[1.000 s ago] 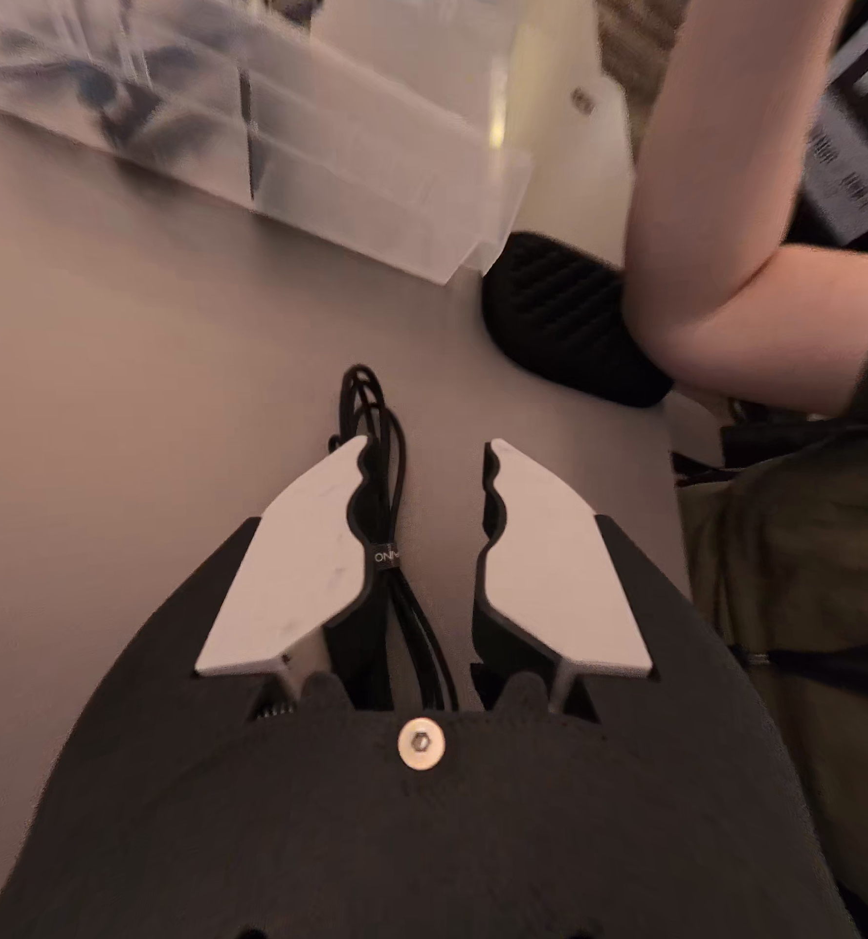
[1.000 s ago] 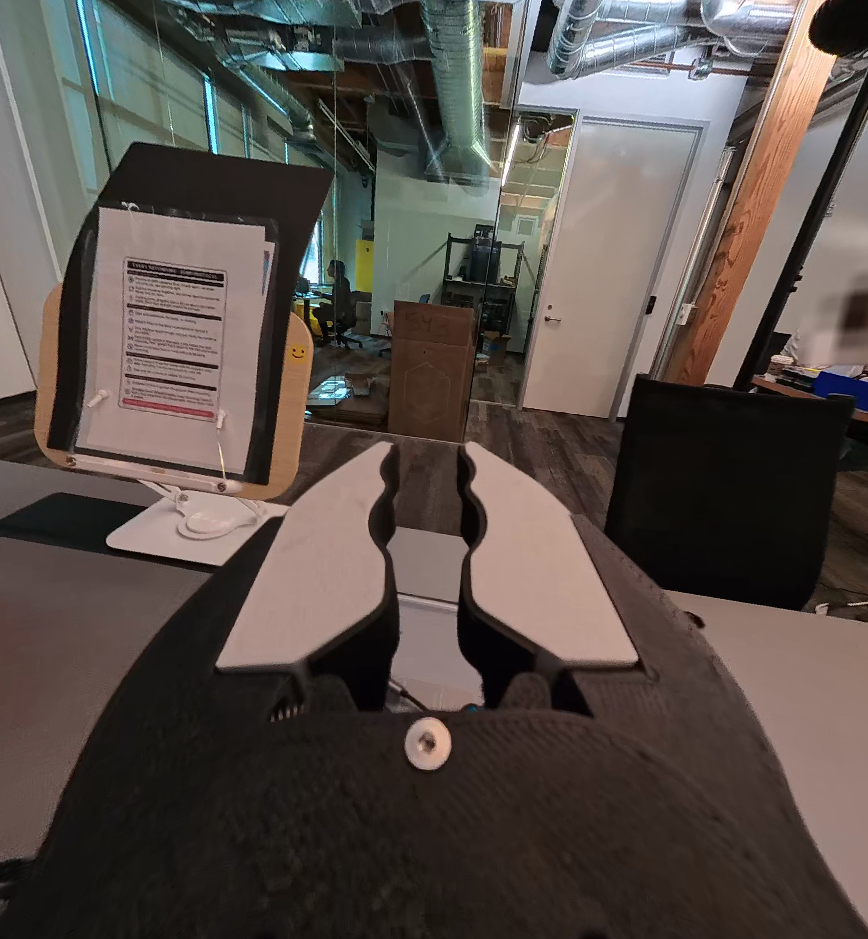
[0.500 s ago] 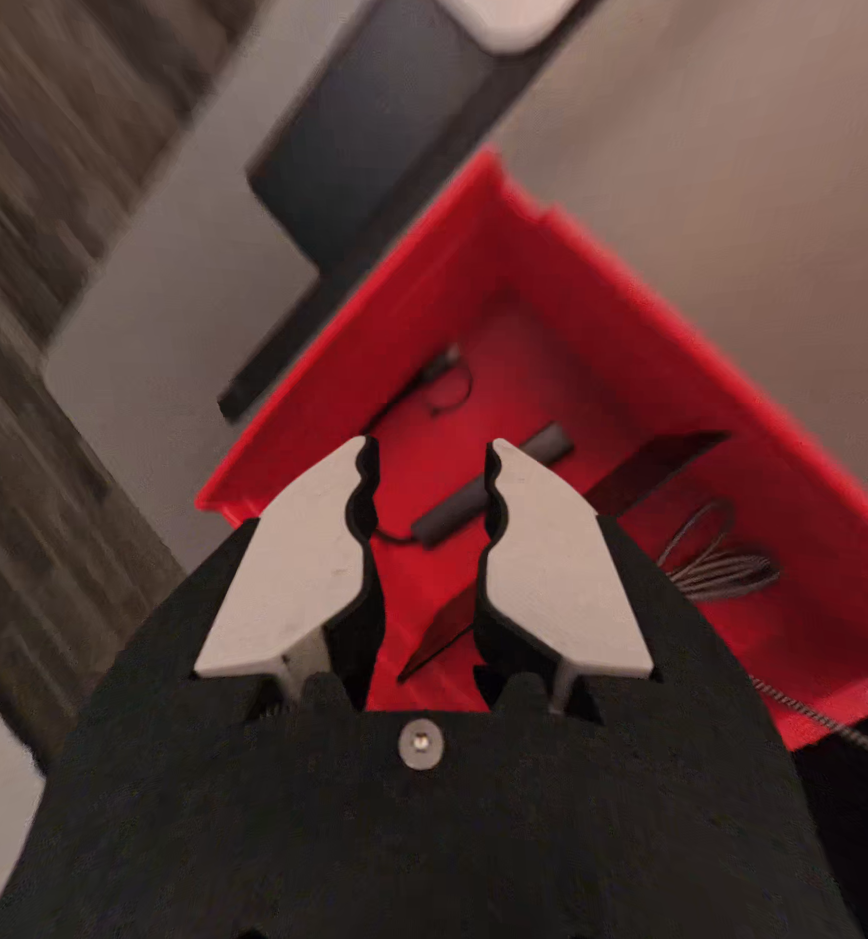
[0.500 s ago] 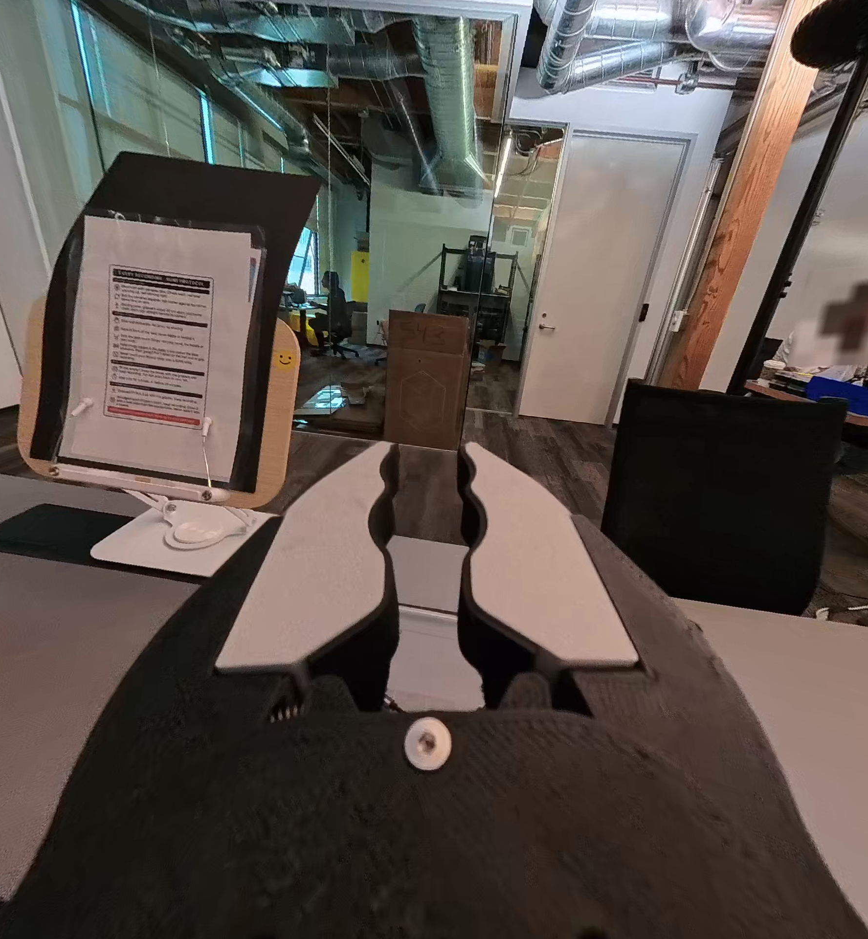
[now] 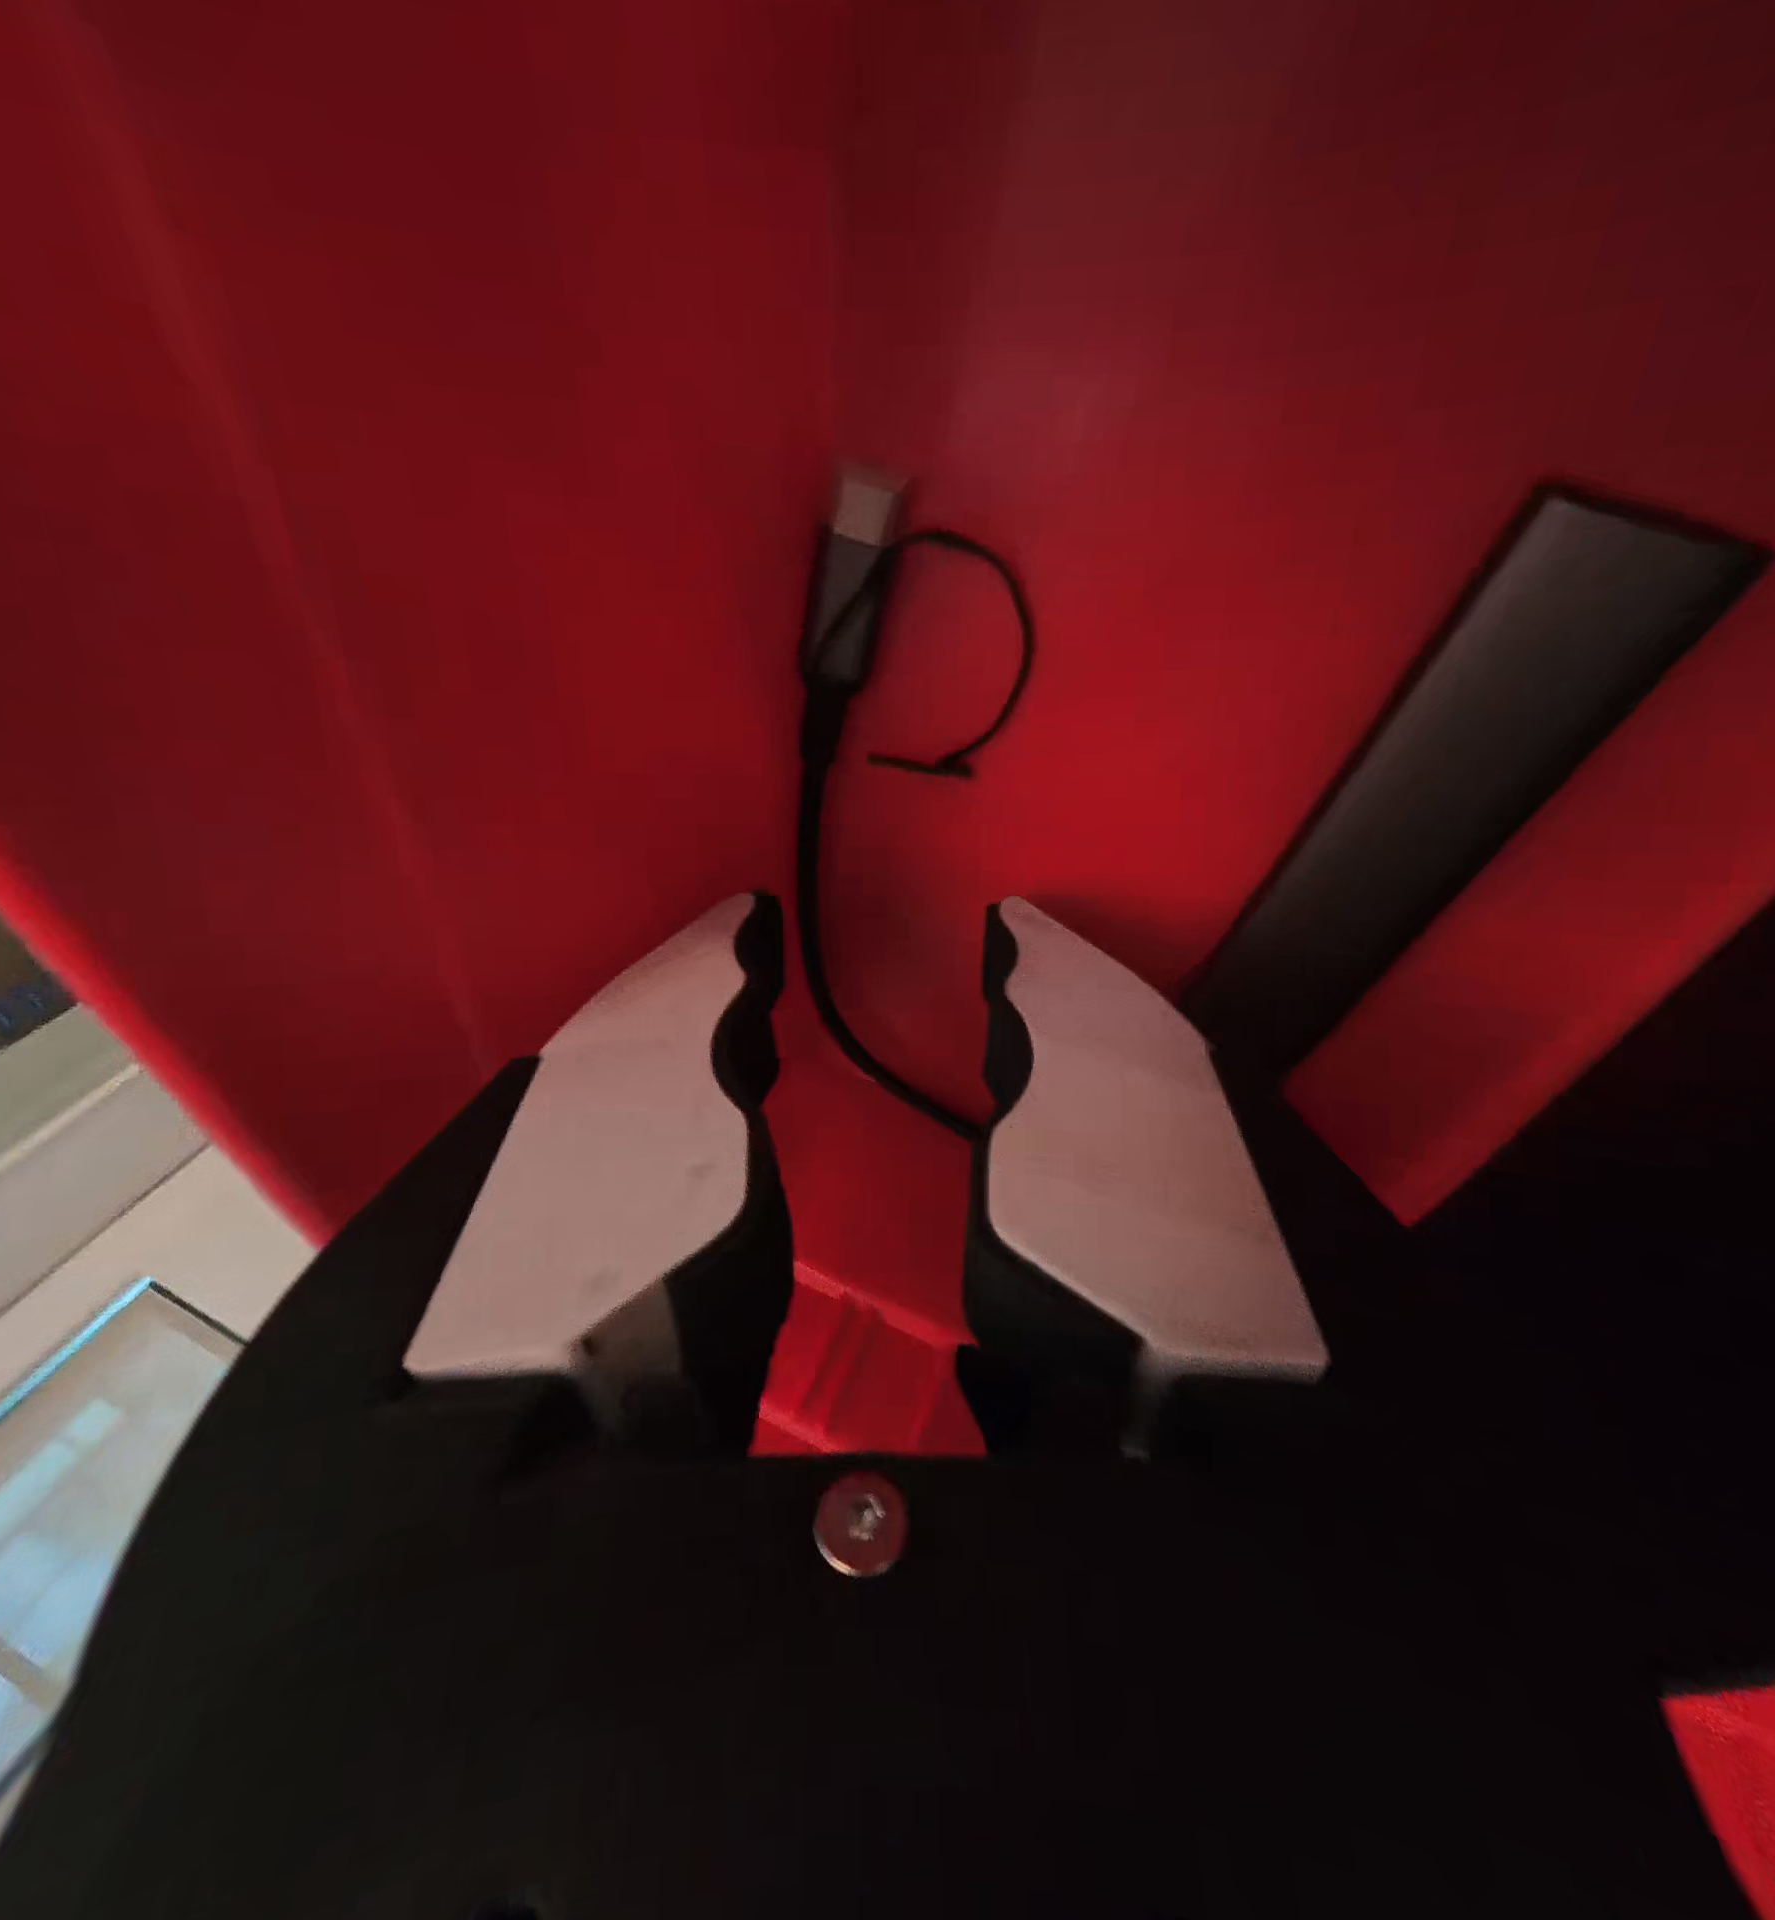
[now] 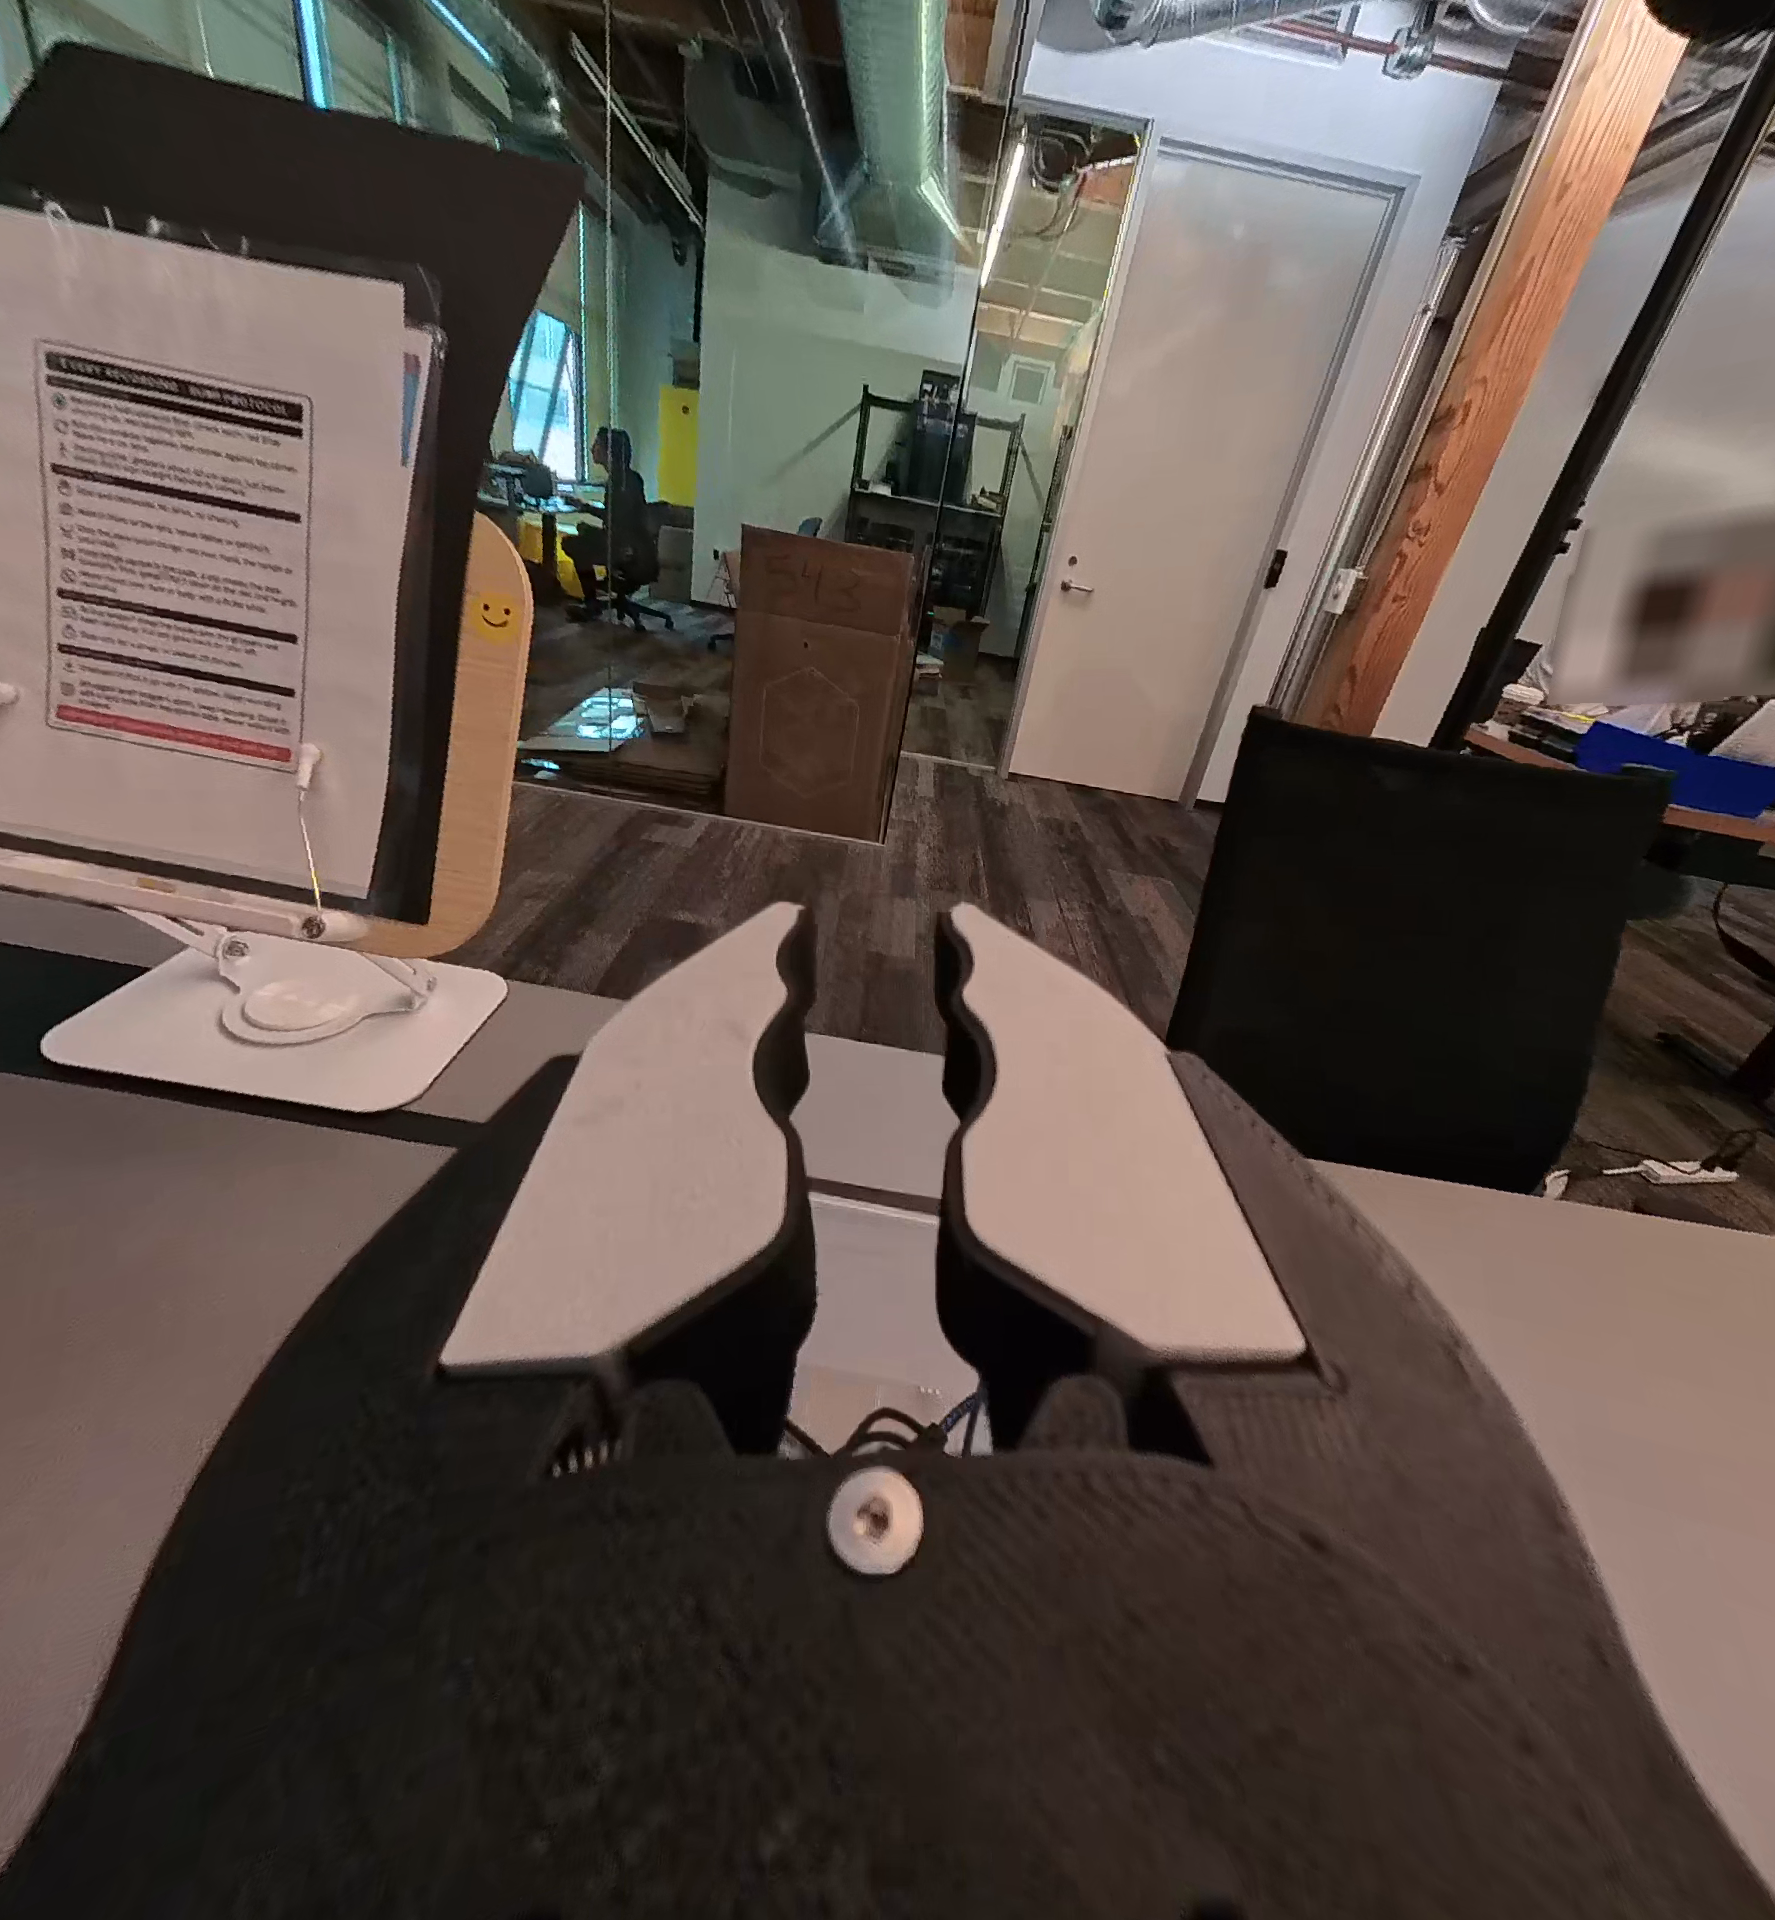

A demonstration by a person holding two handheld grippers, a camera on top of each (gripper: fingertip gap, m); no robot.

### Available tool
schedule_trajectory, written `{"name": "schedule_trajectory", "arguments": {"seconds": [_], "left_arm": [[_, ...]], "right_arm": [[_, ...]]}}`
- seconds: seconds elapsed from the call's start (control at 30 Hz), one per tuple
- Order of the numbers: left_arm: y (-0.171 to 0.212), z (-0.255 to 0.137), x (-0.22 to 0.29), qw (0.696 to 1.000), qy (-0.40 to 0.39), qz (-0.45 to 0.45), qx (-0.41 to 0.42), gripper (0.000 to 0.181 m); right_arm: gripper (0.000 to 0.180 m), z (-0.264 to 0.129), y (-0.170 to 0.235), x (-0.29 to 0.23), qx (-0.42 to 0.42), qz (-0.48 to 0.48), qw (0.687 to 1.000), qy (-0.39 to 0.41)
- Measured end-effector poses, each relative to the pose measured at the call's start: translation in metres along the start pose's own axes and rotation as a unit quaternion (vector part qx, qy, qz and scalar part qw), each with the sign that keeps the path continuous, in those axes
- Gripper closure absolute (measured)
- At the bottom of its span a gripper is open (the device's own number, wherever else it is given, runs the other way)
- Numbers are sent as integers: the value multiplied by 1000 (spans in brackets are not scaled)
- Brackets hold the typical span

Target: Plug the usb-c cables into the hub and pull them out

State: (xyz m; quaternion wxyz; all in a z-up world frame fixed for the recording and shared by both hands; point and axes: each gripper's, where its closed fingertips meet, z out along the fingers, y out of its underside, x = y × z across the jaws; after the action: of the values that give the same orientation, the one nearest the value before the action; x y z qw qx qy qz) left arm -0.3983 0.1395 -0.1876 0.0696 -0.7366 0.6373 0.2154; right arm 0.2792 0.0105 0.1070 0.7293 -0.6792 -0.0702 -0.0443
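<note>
In the left wrist view my left gripper (image 5: 883, 914) is open and low inside a red bin (image 5: 447, 520). A thin black cable (image 5: 812, 883) with a dark grey plug (image 5: 847, 603) lies on the bin floor. It runs down between my fingers, touching neither pad, and passes under the right fingertip (image 5: 1028, 977). What it leads to is hidden. A thin black tie loop (image 5: 997, 665) curls beside the plug. In the right wrist view my right gripper (image 6: 872, 925) is open and empty, held level above the grey table (image 6: 135, 1299).
A long dark flat strip (image 5: 1465, 790) lies on the bin floor to the right. In the right wrist view a paper holder on a white stand (image 6: 270, 1018) is at far left, a black chair (image 6: 1402, 935) is behind the table, and a clear box with wires (image 6: 883, 1434) lies under the gripper. Left tips to right tips: about 75 cm.
My left gripper swung away from a coiled black cable on the table, over to the red bin, then dropped down into it, staying open. My right gripper barely moved.
</note>
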Motion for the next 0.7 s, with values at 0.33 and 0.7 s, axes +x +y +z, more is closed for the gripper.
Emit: {"name": "schedule_trajectory", "arguments": {"seconds": [0.33,0.7], "left_arm": [[1,4,21,989,144,-26,-18,171],[29,-40,64,955,294,-5,-26,132]], "right_arm": [[157,17,18,-19,-51,-66,997,-8],[157,28,29,-39,-77,-113,990,-23]]}}
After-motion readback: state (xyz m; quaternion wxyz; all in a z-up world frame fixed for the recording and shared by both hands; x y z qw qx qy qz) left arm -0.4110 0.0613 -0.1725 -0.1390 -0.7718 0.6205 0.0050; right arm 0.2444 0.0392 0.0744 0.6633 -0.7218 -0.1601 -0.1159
